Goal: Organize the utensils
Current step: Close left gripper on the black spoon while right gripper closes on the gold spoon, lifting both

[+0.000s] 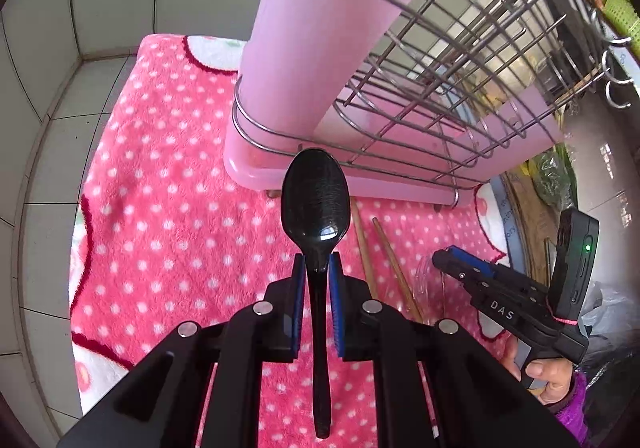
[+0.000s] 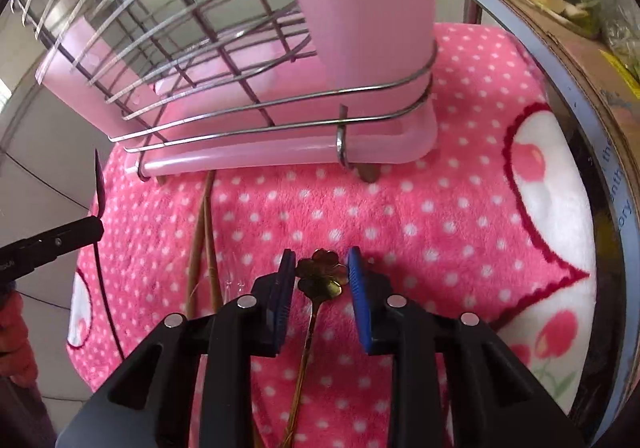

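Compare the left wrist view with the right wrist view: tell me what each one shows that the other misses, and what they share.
Only the left wrist view shows the black spoon's bowl face-on, clamped at the neck in the left gripper, and the rack's hooks.

Only the right wrist view shows the gold spoon with a flower-shaped bowl lying on the towel between the open fingers of the right gripper, apparently not gripped.

Both show the pink holder, wire rack, chopsticks and polka-dot towel.
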Demonstrator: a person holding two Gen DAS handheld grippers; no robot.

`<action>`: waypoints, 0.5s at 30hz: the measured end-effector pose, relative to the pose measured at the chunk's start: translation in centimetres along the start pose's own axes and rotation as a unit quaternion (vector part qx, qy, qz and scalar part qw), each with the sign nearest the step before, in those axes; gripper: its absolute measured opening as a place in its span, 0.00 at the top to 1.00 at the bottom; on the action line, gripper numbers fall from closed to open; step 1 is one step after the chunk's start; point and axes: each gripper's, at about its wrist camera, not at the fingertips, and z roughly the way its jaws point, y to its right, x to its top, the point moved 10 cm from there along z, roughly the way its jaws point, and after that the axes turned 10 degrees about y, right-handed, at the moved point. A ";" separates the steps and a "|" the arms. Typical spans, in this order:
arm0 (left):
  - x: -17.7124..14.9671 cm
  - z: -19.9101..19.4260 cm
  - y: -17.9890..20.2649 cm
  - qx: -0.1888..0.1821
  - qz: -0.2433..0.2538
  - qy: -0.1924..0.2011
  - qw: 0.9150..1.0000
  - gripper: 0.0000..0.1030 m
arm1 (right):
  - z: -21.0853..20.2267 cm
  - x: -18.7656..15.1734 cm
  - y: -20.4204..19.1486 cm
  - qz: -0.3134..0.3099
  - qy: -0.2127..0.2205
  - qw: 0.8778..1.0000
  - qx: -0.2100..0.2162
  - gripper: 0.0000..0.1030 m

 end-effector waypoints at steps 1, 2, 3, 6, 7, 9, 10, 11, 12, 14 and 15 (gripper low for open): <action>0.2 -0.5 -0.3 -0.001 0.000 0.005 1.000 0.90 | -0.6 0.1 0.1 0.006 0.009 1.000 0.005 0.73; 0.4 -1.0 -0.3 0.000 0.002 0.014 1.000 0.90 | -0.9 0.4 0.2 0.009 0.017 1.000 0.010 0.73; 0.6 -1.5 -0.5 0.002 0.005 0.020 1.000 0.90 | -1.7 0.6 0.4 0.015 0.029 0.999 0.014 0.73; 1.1 -2.9 -0.5 0.007 0.012 0.044 0.999 0.90 | -3.2 1.2 0.9 0.017 0.051 0.998 0.016 0.73; 1.1 -3.1 -0.2 0.008 0.014 0.050 0.999 0.90 | -3.7 1.3 1.0 0.016 0.059 0.998 0.014 0.73; 1.4 -3.7 0.2 0.011 0.021 0.063 0.998 0.90 | -4.5 1.8 1.2 0.013 0.072 0.997 0.010 0.73; 1.5 -4.2 0.2 0.012 0.023 0.070 0.997 0.90 | -4.8 1.9 1.2 0.013 0.077 0.997 0.010 0.73; 1.6 -4.6 0.3 0.012 0.025 0.076 0.997 0.90 | -5.3 2.0 1.3 0.015 0.083 0.996 0.009 0.73; 1.5 -4.4 1.0 0.012 0.026 0.081 0.996 0.90 | -5.6 2.1 1.0 0.015 0.091 0.996 0.009 0.73; 1.8 -5.3 1.0 0.011 0.027 0.094 0.995 0.90 | -6.4 2.7 1.2 0.012 0.103 0.995 0.007 0.73; 1.9 -5.7 1.1 0.011 0.027 0.100 0.995 0.90 | -6.8 2.9 1.0 0.010 0.115 0.993 0.006 0.73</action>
